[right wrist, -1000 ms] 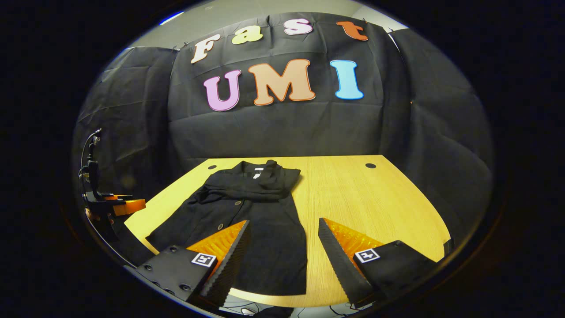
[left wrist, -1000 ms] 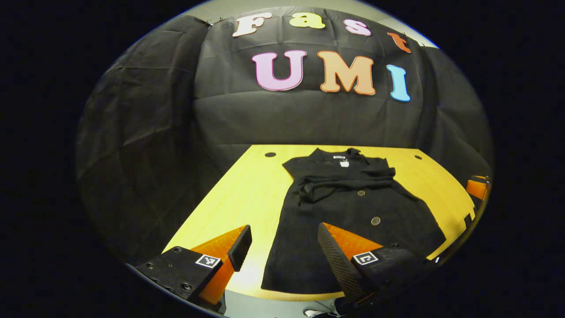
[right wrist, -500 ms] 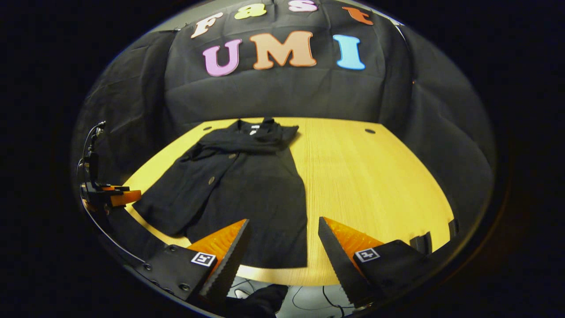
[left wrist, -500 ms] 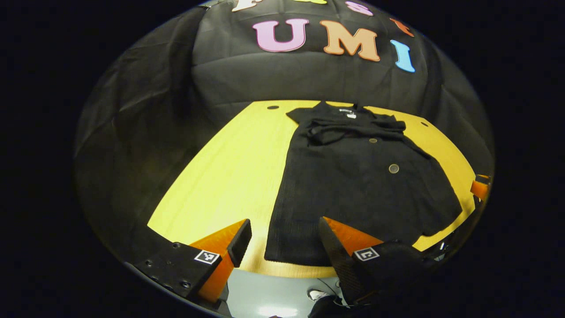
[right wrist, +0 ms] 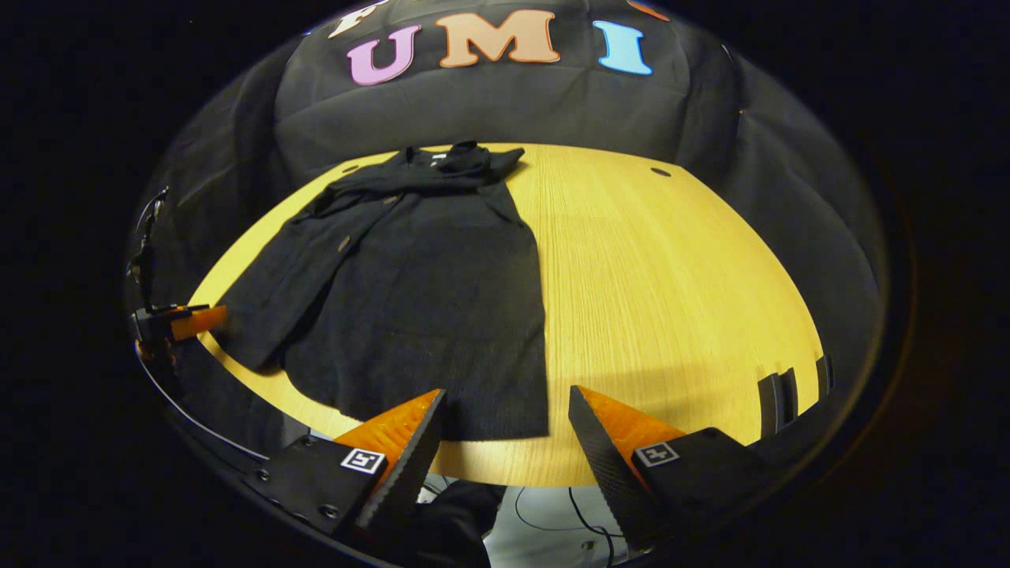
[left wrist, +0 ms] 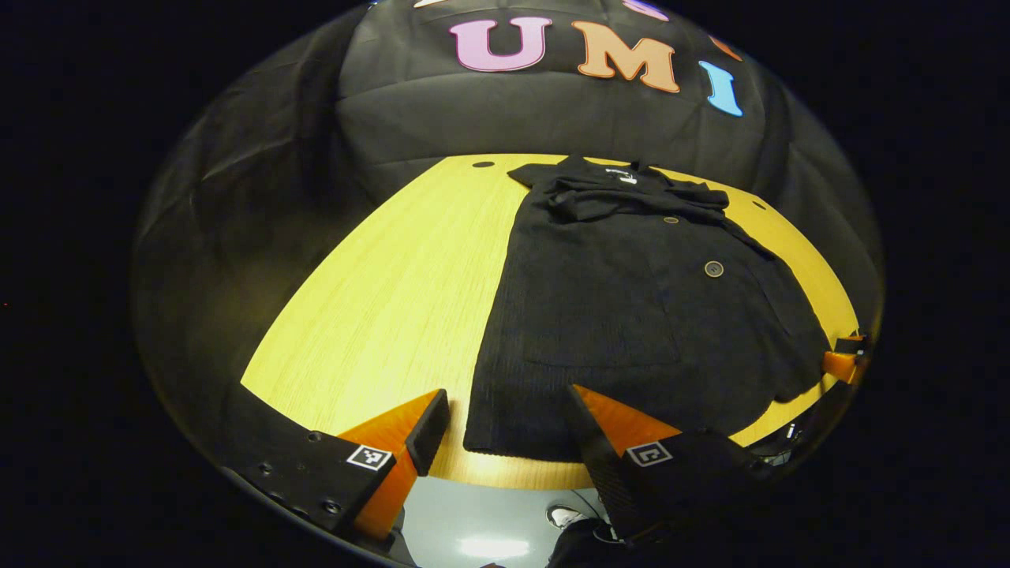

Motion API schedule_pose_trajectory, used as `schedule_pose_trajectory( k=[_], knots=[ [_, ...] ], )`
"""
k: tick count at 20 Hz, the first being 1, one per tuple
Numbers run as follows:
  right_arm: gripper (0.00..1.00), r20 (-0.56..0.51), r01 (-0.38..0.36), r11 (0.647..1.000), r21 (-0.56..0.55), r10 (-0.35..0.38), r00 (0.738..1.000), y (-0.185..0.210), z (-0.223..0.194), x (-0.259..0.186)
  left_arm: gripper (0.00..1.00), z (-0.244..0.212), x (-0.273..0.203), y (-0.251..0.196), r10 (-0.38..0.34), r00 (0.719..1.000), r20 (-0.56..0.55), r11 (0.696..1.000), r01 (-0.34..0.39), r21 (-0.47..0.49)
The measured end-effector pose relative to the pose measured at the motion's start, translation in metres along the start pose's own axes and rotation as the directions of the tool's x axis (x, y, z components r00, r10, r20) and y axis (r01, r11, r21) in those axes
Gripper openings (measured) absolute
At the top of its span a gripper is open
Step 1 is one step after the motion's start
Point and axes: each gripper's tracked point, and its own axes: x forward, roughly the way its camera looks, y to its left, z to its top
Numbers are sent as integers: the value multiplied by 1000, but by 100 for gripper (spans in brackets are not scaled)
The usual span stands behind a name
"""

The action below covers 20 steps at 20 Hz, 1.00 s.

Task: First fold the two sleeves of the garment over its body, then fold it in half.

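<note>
**Garment flat on the table, both grippers poised at its hem**

Garment (left wrist: 623, 315) first: it lies spread on the yellow wooden table (left wrist: 394, 292), collar toward the booth's black wall (left wrist: 505, 118), hem toward the near edge. Both sleeves (left wrist: 623, 201) sit bunched across the chest just below the collar, and a round button (left wrist: 713, 269) shows on the front panel. In the right gripper view the same garment (right wrist: 426, 308) covers the left half of the table (right wrist: 671, 300), its hem corner close to the near edge.

Now the tools. The left gripper (left wrist: 501, 430) hovers at the near edge with its jaws wide apart, holding nothing; the hem's left corner shows in the gap between its fingers, whether touching cannot be told. The right gripper (right wrist: 505, 426) hangs at the hem's right corner, jaws spread just as wide and empty.

Outward from there: the left gripper also shows at the far left of the right gripper view (right wrist: 170, 322), a cable (right wrist: 146, 237) rising from it.
</note>
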Motion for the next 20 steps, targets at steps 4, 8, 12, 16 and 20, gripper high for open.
schedule_pose_trajectory(
  k=[4, 8, 12, 16, 20],
  knots=[
    [98, 24, -13, 1000, 22, 12, 1000, 1, 5, 2, 93, -2, -5, -2, -7, 1000, -3, 1000, 7, -5],
    [82, 25, -60, 998, -1, 60, 998, 10, 6, 4, 77, -1, 1, -15, -65, 998, 2, 997, 65, 35],
    [11, 28, -97, 995, -17, 98, 995, 30, 7, 5, 18, 0, 5, -24, -85, 996, 12, 996, 86, -8],
    [4, 47, -123, 992, 2, 123, 991, 35, 9, 3, 0, -3, 4, -34, -111, 994, -20, 987, 108, -118],
    [4, 170, -209, 977, 27, 202, 964, 55, 49, -22, 0, 19, -6, -31, -118, 993, 26, 977, 121, -174]
  ],
)
